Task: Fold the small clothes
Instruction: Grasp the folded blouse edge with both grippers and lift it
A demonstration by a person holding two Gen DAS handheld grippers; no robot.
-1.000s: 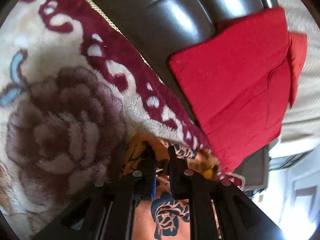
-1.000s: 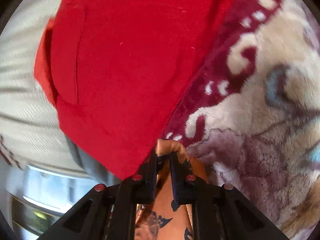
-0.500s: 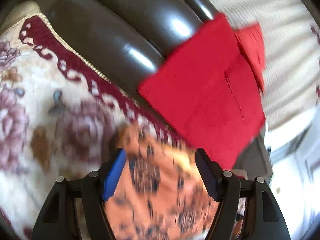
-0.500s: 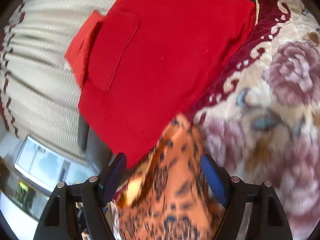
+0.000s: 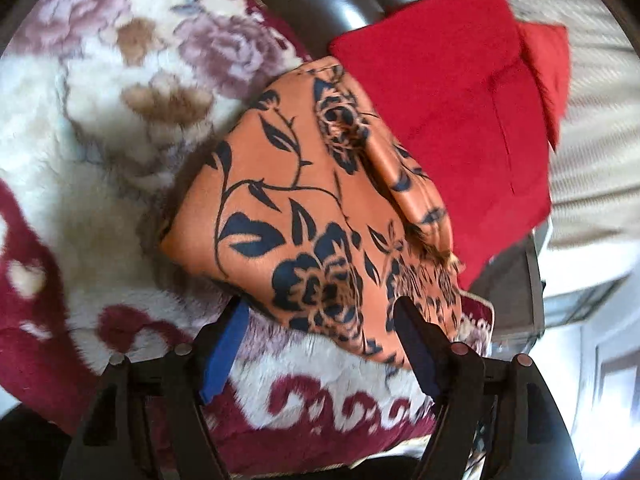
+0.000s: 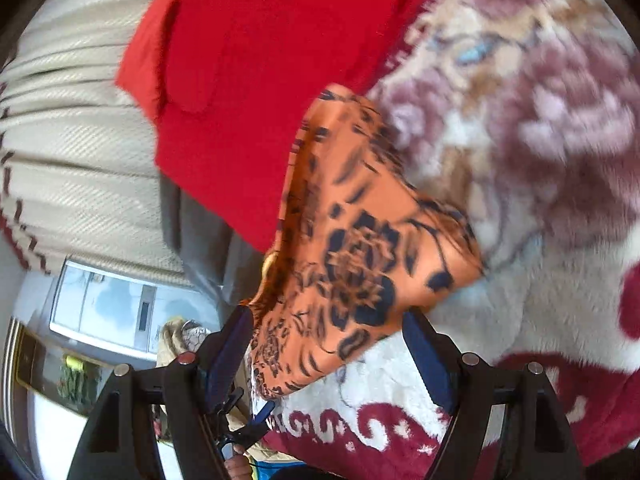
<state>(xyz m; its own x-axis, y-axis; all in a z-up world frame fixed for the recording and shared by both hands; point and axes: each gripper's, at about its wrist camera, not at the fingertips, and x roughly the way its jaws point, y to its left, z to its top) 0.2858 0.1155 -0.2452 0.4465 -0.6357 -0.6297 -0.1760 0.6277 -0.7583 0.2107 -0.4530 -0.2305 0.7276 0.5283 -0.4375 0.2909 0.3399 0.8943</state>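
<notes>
Orange floral garment [image 5: 320, 208] lies folded on the plush blanket [image 5: 80, 184] beside the folded red garment [image 5: 452, 120]; left claw [image 5: 320, 344] and right claw [image 6: 332, 352] gape empty, so little seems left.

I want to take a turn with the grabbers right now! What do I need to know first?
Left gripper: open, fingers just spread, nothing pinched. The orange flowered cloth lies just ahead of it.
Right gripper: open too, holding nothing; the cloth's near edge shows between its fingers.
Things: the orange cloth lies folded on the fluffy flowered blanket, its far edge over the folded red garment beside it.
Done: both pieces look folded, and the orange one was just let go.
Left: perhaps tidy the orange cloth's loose, bunched edge nearest the red one. No unfolded clothes are in view.
</notes>
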